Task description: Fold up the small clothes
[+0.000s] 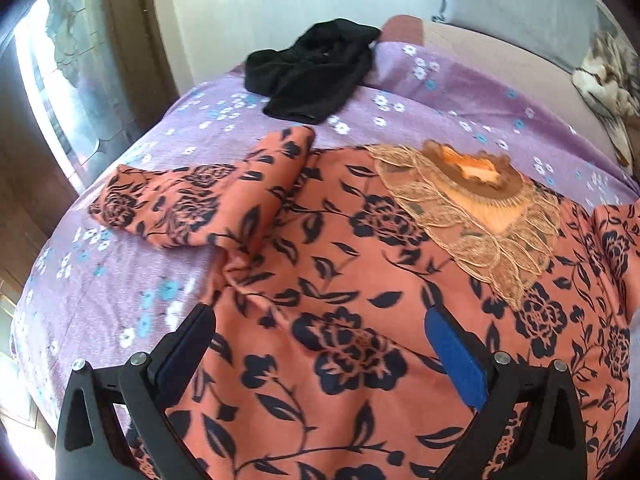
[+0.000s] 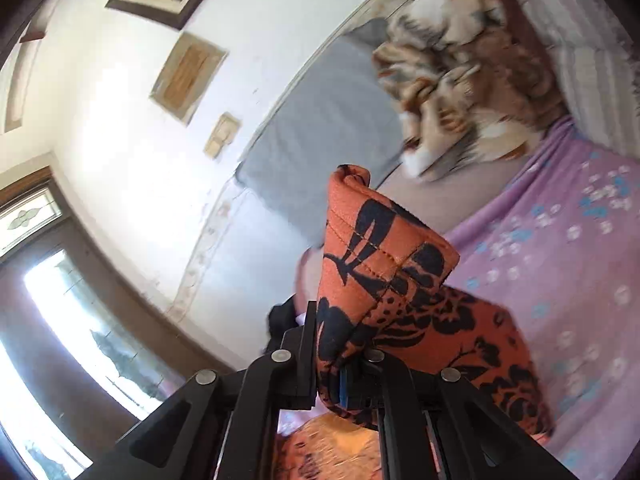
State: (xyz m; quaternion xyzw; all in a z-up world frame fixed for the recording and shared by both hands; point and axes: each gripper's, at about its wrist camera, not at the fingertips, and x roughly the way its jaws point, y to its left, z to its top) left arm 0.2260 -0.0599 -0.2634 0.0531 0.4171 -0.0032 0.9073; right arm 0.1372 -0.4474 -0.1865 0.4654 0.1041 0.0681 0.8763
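An orange garment with a dark floral print [image 1: 352, 280] lies spread on the purple floral bedsheet [image 1: 120, 280]. Its lace neckline [image 1: 472, 208] faces up and its left sleeve [image 1: 192, 204] lies out to the left. My left gripper [image 1: 320, 320] is open and hovers low over the garment's body, one finger at each side. My right gripper [image 2: 340, 340] is shut on the hemmed end of the orange garment [image 2: 380, 256] and holds it lifted off the bed, the cloth standing up between the fingers.
A black garment [image 1: 316, 68] lies crumpled at the far side of the bed. A brown and white patterned blanket [image 2: 460, 64] is bunched by the grey headboard [image 2: 320, 120]. A window is at the left, framed pictures on the white wall.
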